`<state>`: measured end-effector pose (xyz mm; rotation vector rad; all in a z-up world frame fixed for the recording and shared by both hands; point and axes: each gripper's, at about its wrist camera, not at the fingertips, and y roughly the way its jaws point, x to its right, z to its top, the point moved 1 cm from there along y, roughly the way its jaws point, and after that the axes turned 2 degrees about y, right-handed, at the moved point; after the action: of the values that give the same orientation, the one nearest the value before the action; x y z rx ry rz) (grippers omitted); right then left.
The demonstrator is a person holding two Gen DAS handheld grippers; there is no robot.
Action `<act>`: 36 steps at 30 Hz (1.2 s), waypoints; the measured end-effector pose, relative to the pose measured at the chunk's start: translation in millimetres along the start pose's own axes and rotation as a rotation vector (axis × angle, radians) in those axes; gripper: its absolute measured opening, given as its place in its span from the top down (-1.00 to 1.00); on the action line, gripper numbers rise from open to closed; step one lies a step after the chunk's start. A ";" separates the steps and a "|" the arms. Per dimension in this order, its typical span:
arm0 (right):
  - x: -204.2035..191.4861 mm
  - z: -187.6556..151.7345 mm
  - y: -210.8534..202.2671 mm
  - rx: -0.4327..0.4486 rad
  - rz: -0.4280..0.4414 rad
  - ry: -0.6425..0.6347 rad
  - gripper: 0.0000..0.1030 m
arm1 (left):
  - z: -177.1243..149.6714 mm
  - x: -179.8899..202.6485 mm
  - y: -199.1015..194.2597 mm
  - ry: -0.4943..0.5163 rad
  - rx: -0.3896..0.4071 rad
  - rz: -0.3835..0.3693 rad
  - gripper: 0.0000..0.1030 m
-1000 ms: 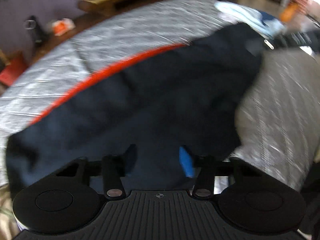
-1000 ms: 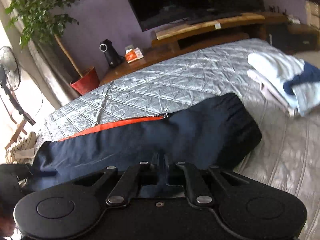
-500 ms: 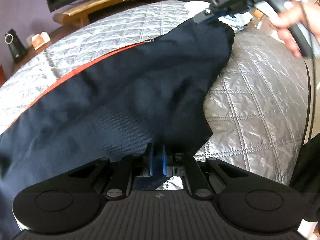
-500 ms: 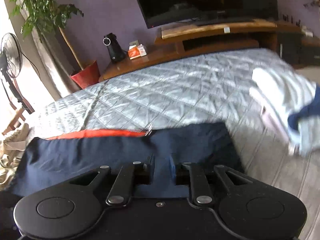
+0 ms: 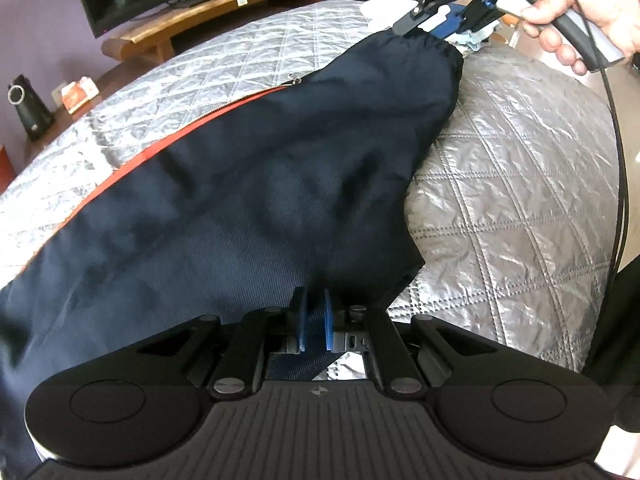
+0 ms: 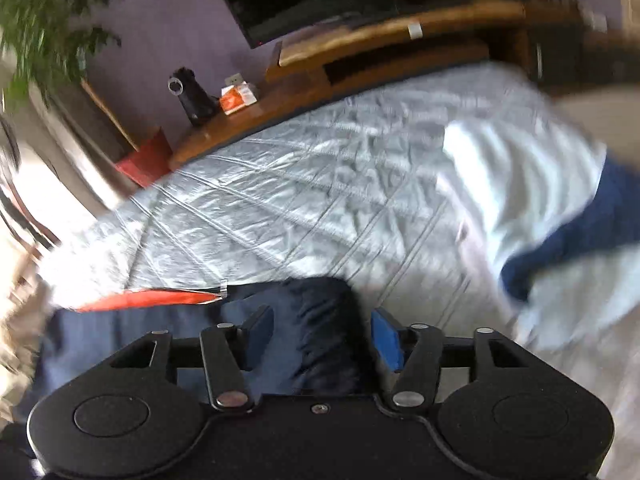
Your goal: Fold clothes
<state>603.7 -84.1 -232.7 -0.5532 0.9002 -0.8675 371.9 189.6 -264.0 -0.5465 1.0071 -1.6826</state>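
While the navy garment [image 5: 256,200] lies stretched across the quilted silver bedspread [image 5: 512,184], its orange zip strip [image 5: 132,168] running along the edge farthest from the person, the left gripper [image 5: 312,320] has its blue pads clamped together on the garment's near hem. The right gripper [image 6: 320,332], seen at the garment's far elasticated end in the left wrist view, has just been opening its jaws; in its own blurred view they stand apart with dark fabric lying between the pads [image 6: 386,338] but not pinched.

Judged from this, the step in hand is laying the garment out flat before a fold. To do it well, the left grip should hold firm on the hem and keep the cloth lightly taut, so the released far end settles without bunching. The right gripper would best clear the fabric fully before moving off, or it may drag the cuff and undo the spread. The zip edge should end up straight, since it gives a clean line to fold against. A pile of pale clothes [image 6: 520,184] lies just beyond the garment's far end and should be kept apart from it.

Both grippers point steeply down toward the bed. The person's right hand [image 5: 576,12] wraps the handle of its tool above the garment's far end, its cable trailing down beside the bed. The left hand itself is out of view behind its camera.
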 end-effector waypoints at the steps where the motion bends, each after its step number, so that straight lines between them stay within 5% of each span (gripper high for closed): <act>1: 1.7 -0.7 2.9 -0.003 -0.008 0.007 -0.01 | 0.2 -0.5 0.1 -0.002 -0.001 -0.002 0.80; 2: 2.9 -1.2 5.1 0.006 -0.011 0.006 0.09 | 0.4 -1.2 0.1 -0.004 -0.002 -0.005 0.80; 3: 4.2 -0.8 6.7 0.012 0.002 0.015 0.51 | 0.5 -1.6 0.3 -0.005 -0.003 -0.006 0.80; 4: 5.3 0.5 9.2 0.011 0.026 0.029 0.60 | 0.6 -1.6 0.4 -0.004 -0.003 -0.007 0.80; 12: -16.2 27.4 39.4 0.058 -0.061 -0.093 0.61 | 0.0 -0.7 0.6 0.005 -0.001 -0.003 0.81; 14: -24.4 27.5 49.5 0.014 -0.169 -0.169 0.49 | 0.4 -0.6 0.7 0.006 -0.002 -0.003 0.81; 17: -25.6 24.6 43.4 0.036 -0.296 -0.229 -0.19 | 0.8 -1.2 0.8 0.005 -0.005 -0.005 0.81; 23: -58.0 -8.7 -6.4 0.237 -0.410 -0.418 -0.20 | 0.9 1.3 0.7 0.022 -0.005 0.007 0.80; 28: -34.3 -23.9 -35.1 0.294 -0.275 -0.198 -0.17 | 1.3 3.7 0.9 0.042 -0.004 0.016 0.81; 30: -19.1 -34.7 -36.5 0.254 -0.170 -0.099 -0.19 | 1.4 3.5 1.1 0.042 -0.005 0.015 0.80; 36: 16.2 -65.2 -24.6 0.201 -0.080 0.000 -0.20 | 1.2 4.9 1.2 0.054 -0.004 0.020 0.81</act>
<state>543.7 -115.1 -256.1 -0.4165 0.7839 -1.0176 371.7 184.5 -264.9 -0.4939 1.0514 -1.6863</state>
